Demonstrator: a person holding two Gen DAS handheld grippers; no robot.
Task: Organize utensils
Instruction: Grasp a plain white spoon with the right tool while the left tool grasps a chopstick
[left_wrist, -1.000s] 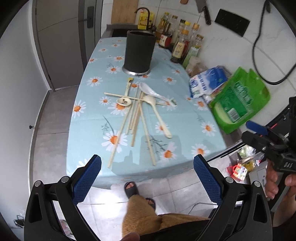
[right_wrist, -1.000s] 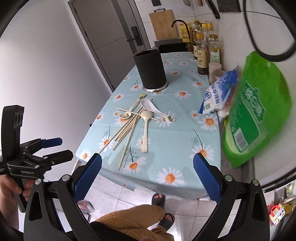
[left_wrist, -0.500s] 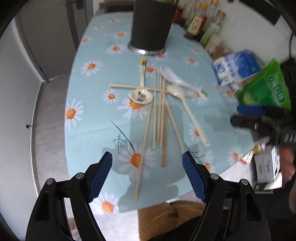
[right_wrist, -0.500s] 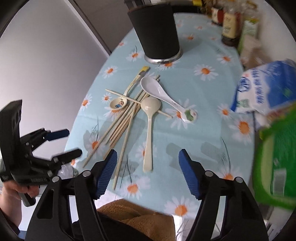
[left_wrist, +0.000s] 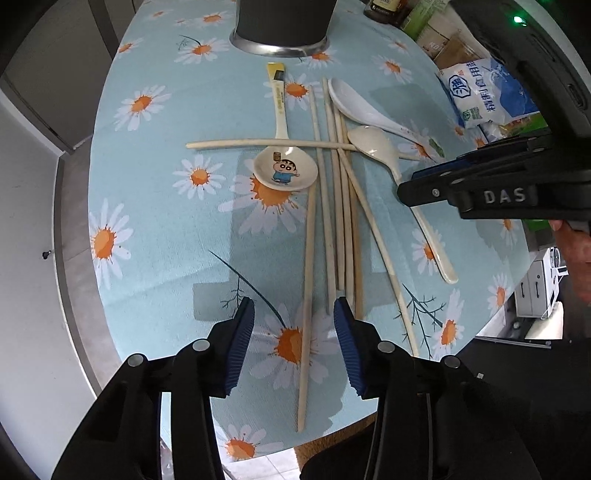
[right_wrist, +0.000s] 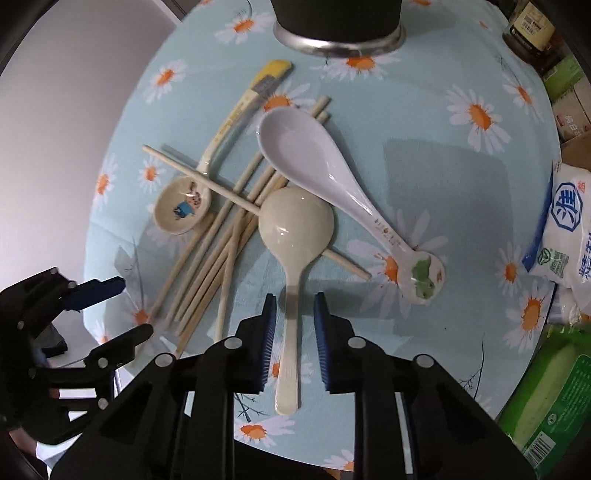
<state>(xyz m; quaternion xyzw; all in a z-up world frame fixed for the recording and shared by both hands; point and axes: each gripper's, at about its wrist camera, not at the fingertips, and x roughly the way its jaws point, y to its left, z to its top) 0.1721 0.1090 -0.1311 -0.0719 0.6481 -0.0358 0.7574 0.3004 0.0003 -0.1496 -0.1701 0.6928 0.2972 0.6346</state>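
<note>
Several wooden chopsticks (left_wrist: 334, 229) lie in a loose pile on the daisy tablecloth, with three spoons: a cartoon spoon (left_wrist: 285, 170), a white ceramic spoon (right_wrist: 321, 166) and a cream spoon (right_wrist: 295, 236). A black utensil holder (left_wrist: 282, 20) stands behind them. My left gripper (left_wrist: 293, 321) is open, its fingers either side of one chopstick (left_wrist: 306, 288). My right gripper (right_wrist: 293, 314) is open and straddles the cream spoon's handle (right_wrist: 290, 347), not touching it. The right gripper also shows in the left wrist view (left_wrist: 439, 184).
A blue-white salt bag (left_wrist: 484, 92) and a green bag (right_wrist: 554, 402) lie at the table's right side. Bottles (right_wrist: 532, 26) stand at the back right. The table's front edge (left_wrist: 332, 439) is just below my grippers.
Both grippers have moved forward and down over the pile. Their jaws have narrowed, the left around a chopstick, the right around the cream spoon's handle.
</note>
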